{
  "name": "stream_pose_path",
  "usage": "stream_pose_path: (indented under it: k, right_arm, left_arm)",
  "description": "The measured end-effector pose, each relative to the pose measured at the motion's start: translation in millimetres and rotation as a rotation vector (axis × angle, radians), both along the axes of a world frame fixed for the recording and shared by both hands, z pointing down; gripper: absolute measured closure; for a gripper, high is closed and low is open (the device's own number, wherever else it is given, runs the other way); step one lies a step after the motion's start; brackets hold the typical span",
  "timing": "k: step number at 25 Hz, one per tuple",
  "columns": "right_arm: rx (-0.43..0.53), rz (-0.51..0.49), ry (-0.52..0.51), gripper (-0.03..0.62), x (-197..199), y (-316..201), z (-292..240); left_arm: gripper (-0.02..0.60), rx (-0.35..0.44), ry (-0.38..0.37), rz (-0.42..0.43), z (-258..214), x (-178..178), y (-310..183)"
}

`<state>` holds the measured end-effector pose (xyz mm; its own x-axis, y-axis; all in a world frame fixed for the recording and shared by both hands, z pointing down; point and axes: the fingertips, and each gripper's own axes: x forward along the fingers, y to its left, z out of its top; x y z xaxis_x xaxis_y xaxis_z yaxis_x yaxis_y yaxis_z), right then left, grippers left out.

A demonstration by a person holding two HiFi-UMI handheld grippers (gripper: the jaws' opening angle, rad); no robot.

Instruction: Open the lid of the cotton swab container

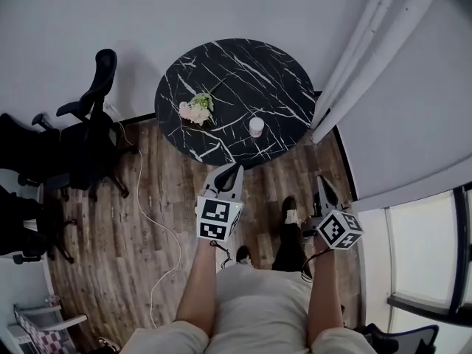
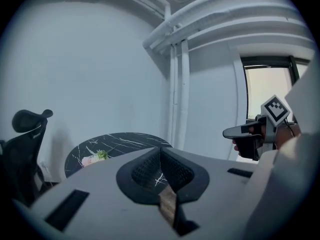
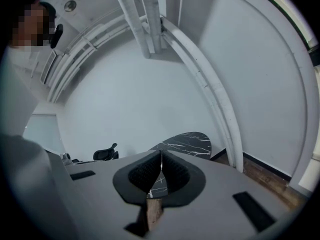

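My left gripper [image 1: 233,171] and right gripper [image 1: 323,184] are pressed together, empty. The container [image 1: 256,130] looks light and tippy: I'd steady its body and pinch the lid [image 1: 256,122].

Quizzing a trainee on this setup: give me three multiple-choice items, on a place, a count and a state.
1. The cotton swab container stands: A. on the floor B. on the round black marble table C. on a chair
2. Things on that table: A. one B. two C. four
3. The left gripper and right gripper are: A. both shut, empty B. both open C. both holding the container
1 B, it sits near the table's near edge. 2 B, only the container and a flower bunch. 3 A, each gripper view shows jaws together, nothing between.
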<state>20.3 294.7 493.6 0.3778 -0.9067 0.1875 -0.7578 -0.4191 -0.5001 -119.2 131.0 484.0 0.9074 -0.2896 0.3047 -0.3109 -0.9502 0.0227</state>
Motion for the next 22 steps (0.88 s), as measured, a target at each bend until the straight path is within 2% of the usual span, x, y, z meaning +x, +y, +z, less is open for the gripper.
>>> stream_pose_path:
  k: [6,14,18,22]
  right_arm:
    - [-0.005,-0.098,0.004,0.559,28.4,-65.7,5.1]
    - [-0.014,-0.229,-0.008,0.559,95.0,-143.7,16.1]
    - [-0.081,-0.332,0.027,0.559,132.5,-174.8,28.2]
    - [-0.145,-0.418,0.045,0.559,165.5,-206.8,38.5]
  left_arm:
    - [0.56,-0.035,0.021,-0.09,5.1,28.5,-46.0]
    - [0.56,-0.067,-0.003,-0.192,22.5,86.5,-103.7]
    - [0.56,-0.126,0.02,-0.3,37.3,109.4,-138.0]
    - [0.56,-0.179,0.01,-0.365,54.5,136.6,-157.9]
